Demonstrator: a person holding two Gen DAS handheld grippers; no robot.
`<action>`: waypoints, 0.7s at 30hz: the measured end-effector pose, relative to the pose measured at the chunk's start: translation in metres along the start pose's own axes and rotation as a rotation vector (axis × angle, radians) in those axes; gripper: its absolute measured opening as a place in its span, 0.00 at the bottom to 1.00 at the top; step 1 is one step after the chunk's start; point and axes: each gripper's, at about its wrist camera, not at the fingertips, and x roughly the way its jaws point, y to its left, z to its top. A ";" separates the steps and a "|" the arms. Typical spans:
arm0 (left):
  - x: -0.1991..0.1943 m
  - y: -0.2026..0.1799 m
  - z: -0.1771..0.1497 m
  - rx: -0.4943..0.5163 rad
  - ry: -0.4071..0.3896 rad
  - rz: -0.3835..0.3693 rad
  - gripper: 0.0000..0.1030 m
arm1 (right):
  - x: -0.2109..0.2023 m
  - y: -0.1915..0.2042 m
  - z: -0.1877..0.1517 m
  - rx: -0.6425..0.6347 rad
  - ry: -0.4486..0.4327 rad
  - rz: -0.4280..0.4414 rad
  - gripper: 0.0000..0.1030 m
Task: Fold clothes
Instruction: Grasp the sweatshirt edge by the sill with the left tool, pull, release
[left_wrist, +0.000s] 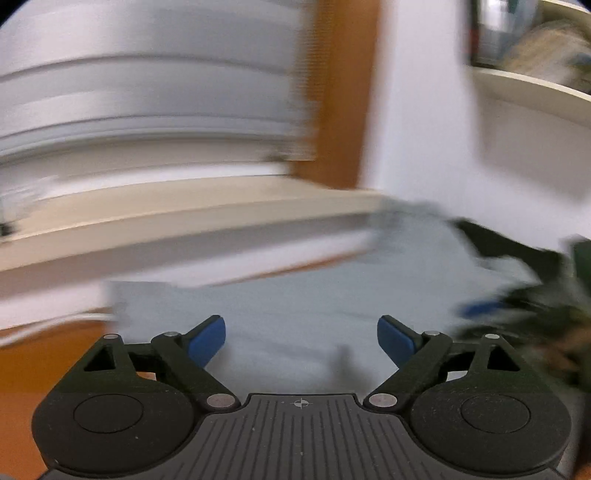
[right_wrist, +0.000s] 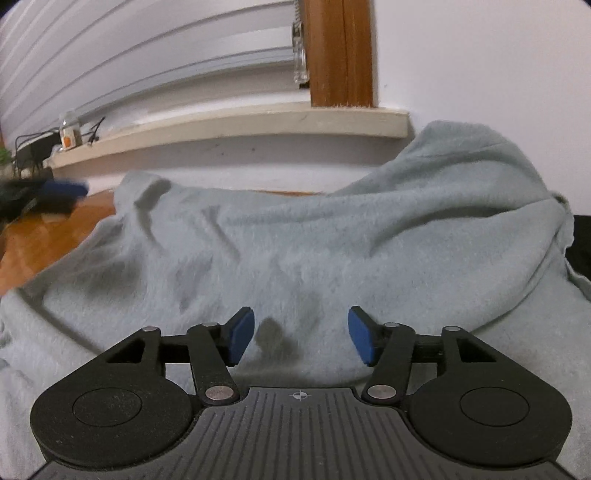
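Left wrist view, heavily motion-blurred. Left hand-held gripper (left_wrist: 301, 341) at bottom centre, jaws spread wide, blue pads (left_wrist: 207, 341) well apart, nothing between them. Pale grey-green garment (left_wrist: 295, 314) lies beyond and below the pads, filling lower centre of the frame; no contact visible. Orange-brown wooden tabletop (left_wrist: 48, 354) shows at lower left. Cream windowsill (left_wrist: 184, 206) runs across mid-left, blinds (left_wrist: 147, 92) above it, wooden window frame (left_wrist: 336, 92) at upper centre. Dark smeared shape at right edge, too blurred to identify.

Right wrist view, sharper. Far left, mid-height: a blurred blue-and-black shape (right_wrist: 40, 195), apparently the other hand-held gripper, above the tabletop (right_wrist: 48, 236). Windowsill (right_wrist: 236, 122) crosses the upper half, with small items and cables at its left end. The garment (right_wrist: 314, 240), fleecy and rumpled, covers most of the lower and middle frame, bunched higher at the right, where a seam edge runs down. Right hand-held gripper (right_wrist: 301, 334) at bottom centre: jaws partly open, about half way, pads (right_wrist: 240, 336) hovering over the fabric with a dark shadow on the cloth between them; no fabric pinched.
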 end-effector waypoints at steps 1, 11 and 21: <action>0.007 0.019 0.003 -0.039 0.009 0.029 0.88 | 0.000 -0.001 -0.001 0.004 0.005 0.000 0.56; 0.047 0.126 0.000 -0.397 -0.022 -0.038 0.51 | 0.007 0.009 -0.002 -0.056 0.051 -0.016 0.71; 0.063 0.121 0.004 -0.352 0.021 -0.038 0.48 | 0.009 0.009 0.000 -0.049 0.053 -0.015 0.72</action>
